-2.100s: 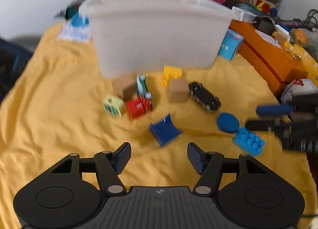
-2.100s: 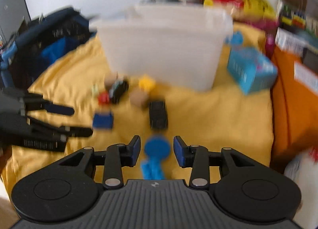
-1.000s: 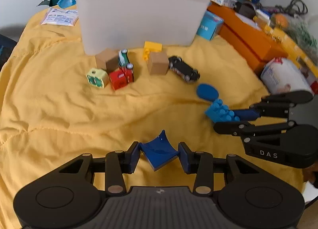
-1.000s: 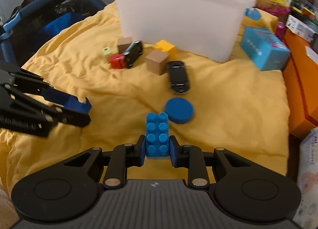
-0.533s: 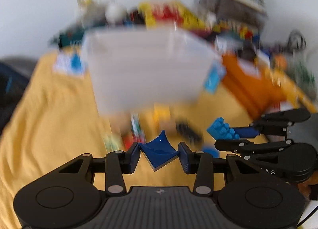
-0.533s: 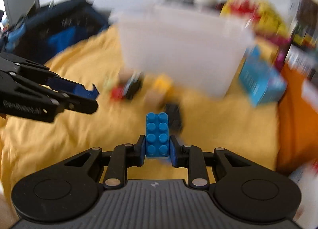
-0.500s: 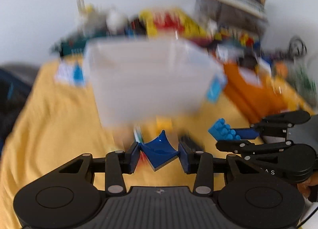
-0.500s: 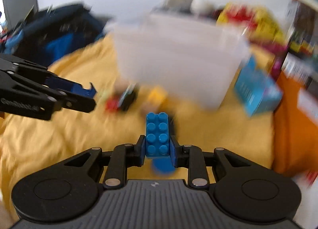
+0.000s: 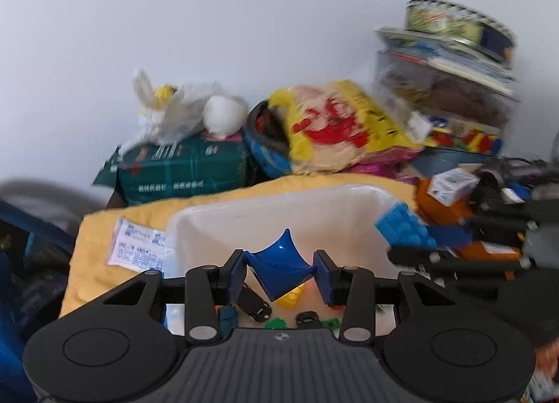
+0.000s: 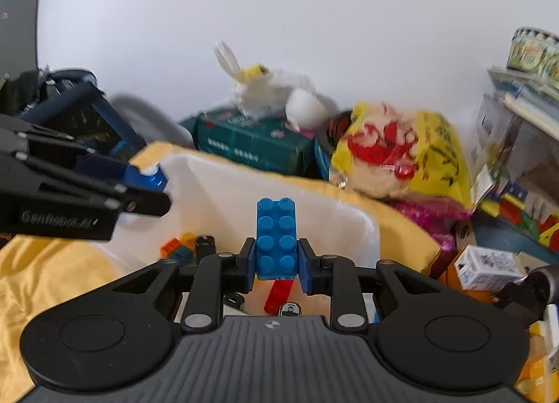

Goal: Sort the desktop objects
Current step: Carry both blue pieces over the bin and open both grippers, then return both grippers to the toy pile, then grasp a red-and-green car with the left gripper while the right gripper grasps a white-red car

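A: Both tongs are loaded. The left gripper (image 9: 279, 272) clamps the curved dark-blue piece (image 9: 277, 268); the right gripper (image 10: 276, 265) pinches the studded blue brick (image 10: 276, 239). Both hang above the white bin (image 9: 349, 200).

B: What's the risk?

A: The brick in the left view sits at two o'clock, over the bin's rim (blurred). Released there, it could bounce onto the yellow cloth (image 9: 94, 239).
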A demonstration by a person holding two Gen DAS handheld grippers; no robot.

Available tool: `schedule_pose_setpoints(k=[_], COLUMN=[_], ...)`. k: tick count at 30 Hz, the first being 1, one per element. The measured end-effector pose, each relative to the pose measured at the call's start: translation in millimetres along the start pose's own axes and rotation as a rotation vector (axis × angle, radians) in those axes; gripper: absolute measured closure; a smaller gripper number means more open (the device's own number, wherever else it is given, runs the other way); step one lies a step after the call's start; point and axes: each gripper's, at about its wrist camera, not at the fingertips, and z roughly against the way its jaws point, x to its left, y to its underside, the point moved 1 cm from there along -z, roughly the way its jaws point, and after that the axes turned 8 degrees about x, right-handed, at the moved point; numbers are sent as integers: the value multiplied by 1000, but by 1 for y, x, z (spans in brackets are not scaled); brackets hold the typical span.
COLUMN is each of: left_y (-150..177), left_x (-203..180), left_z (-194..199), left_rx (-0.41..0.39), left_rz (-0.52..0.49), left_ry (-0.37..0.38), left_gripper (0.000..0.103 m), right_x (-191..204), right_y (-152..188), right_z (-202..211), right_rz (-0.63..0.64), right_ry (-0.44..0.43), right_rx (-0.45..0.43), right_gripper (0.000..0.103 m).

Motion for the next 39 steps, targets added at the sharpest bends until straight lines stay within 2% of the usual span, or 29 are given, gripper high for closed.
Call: schedule_pose_setpoints(k=[5,9,13,15,20,23,25,27,30,32,36,37,38,39], left_y=[4,13,22,32,71,105,126,139,146,143,137,137,138,139], left_x=[5,9,16,18,14,7,1,-1,-5,-6,-3,-1,-1,-2], left_z=[-29,-16,7,19,35,30,20,11,-6,-17,-46,-54,-61,-66], left_rx=[63,47,21,9,19,65,118,161,196,206,251,268,290,304], left_rz=[23,-3,20,15,-2,21,25,42,34,25,57,64,63,58], left_ry=[-33,-35,-19,-14,-40,-2,-3,26,21,15,35,46,56,65], left_gripper=[54,47,46,45,41,41,41,41,42,42,48,55,67,71], right_x=[-2,2,0,3,13,24,33,39,41,39,32,30,29,26], right_y=[-2,1,6,10,39,66,80,94,113,121,126,127,128,128], right_z=[-18,-3,14,20,23,21,15,14,2,0,-2,-3,-4,-5], right_rz=[-39,-7,-33,-26,15,73,91,93,62,19,-23,-30,-40,-53], right_ry=[-13,3,-61,-80,-114,-76,-52,-81,-94,-111,-111,-108,-108,-109], right_rx=[62,18,-13,-20,-12,-46,2,27,117,145,165,167,170,175], right_gripper=[72,71,67,64,64,63,65,65,65,65,65,65,65,65])
